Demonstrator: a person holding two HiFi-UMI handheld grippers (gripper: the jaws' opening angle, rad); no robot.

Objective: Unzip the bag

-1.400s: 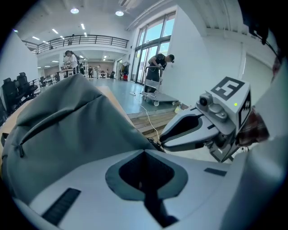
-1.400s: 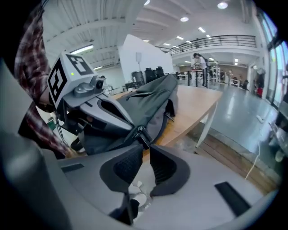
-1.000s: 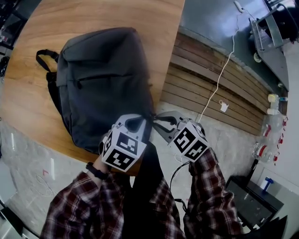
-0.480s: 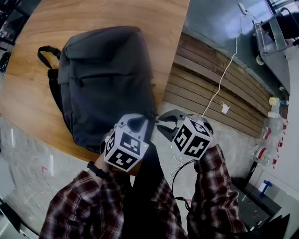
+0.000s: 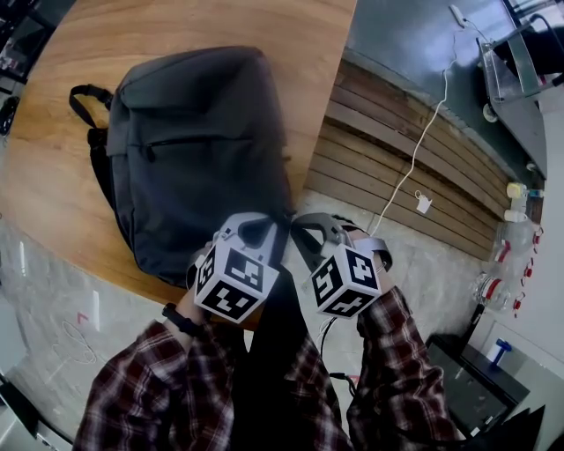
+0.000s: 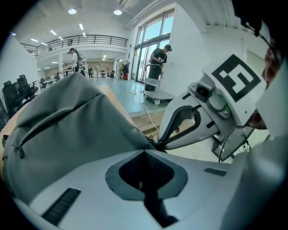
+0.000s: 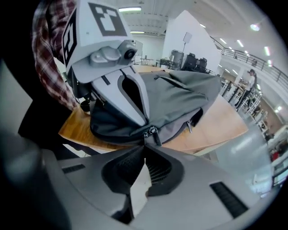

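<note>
Left gripper [image 6: 145,152] pinches the backpack [image 5: 194,150] at its corner fabric (right gripper [image 7: 145,147] clamps a zipper pull [image 7: 155,135]).

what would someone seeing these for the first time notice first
A big grey backpack lying flat on the wooden table fills the head view. At its near corner, by the table's edge, the two grippers meet almost tip to tip. The left gripper is shut on the backpack's corner fabric, and the right gripper looks shut on a zipper pull there.
</note>
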